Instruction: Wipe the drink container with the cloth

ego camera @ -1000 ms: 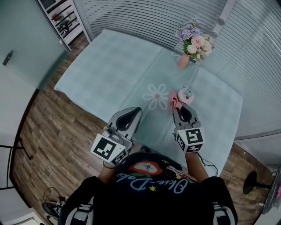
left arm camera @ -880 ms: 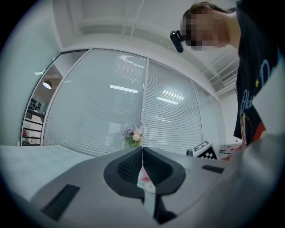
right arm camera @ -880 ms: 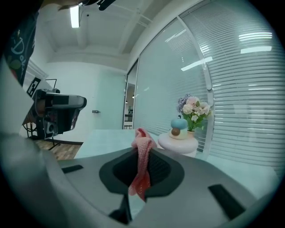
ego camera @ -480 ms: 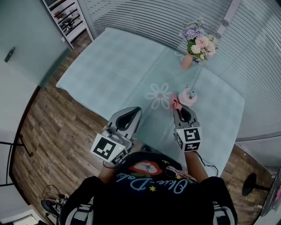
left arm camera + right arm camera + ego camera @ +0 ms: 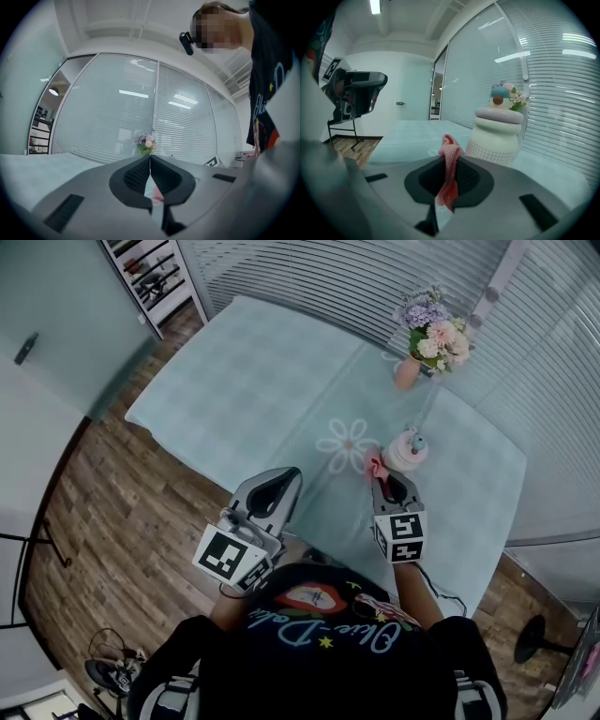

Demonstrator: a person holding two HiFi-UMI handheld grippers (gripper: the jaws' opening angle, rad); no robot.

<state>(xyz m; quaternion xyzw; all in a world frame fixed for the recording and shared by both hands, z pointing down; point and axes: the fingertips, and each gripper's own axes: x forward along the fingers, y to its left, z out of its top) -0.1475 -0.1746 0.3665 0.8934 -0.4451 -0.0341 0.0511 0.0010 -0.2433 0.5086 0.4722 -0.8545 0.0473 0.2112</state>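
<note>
Gripper on my left (image 5: pixel 279 482) hung over the near edge of the table (image 5: pixel 234 381), its jaws pressed together with nothing between them. I judged it was parked there because it had no part in the job at that point: it was well apart from the drink container and pointed loosely toward the far side.

Further right, a white daisy print (image 5: pixel 347 444) lay flat on the table's pale checked cover, near the container but not touching it.

Next came my right gripper (image 5: pixel 392 482), clamped on the pink cloth (image 5: pixel 450 161). A fold of the cloth stood up above the jaw tips and a tail hung down behind them. I held it pinched like that, I think, so a loose pad of fabric led the way and would meet the container before the hard jaws did.

Just beyond the cloth stood the drink container (image 5: pixel 497 133), upright on the table, cream-coloured with a ribbed upper part, a lilac lid and a small blue and red figure on top. From the right gripper view the cloth looked very close to its left side, but I could not tell whether they touched. No wiping contact was plain.

Far right and further back stood a vase of flowers (image 5: pixel 410 371), well clear.

Counted: two grippers, one cloth, one drink container, one vase, one daisy print.
</note>
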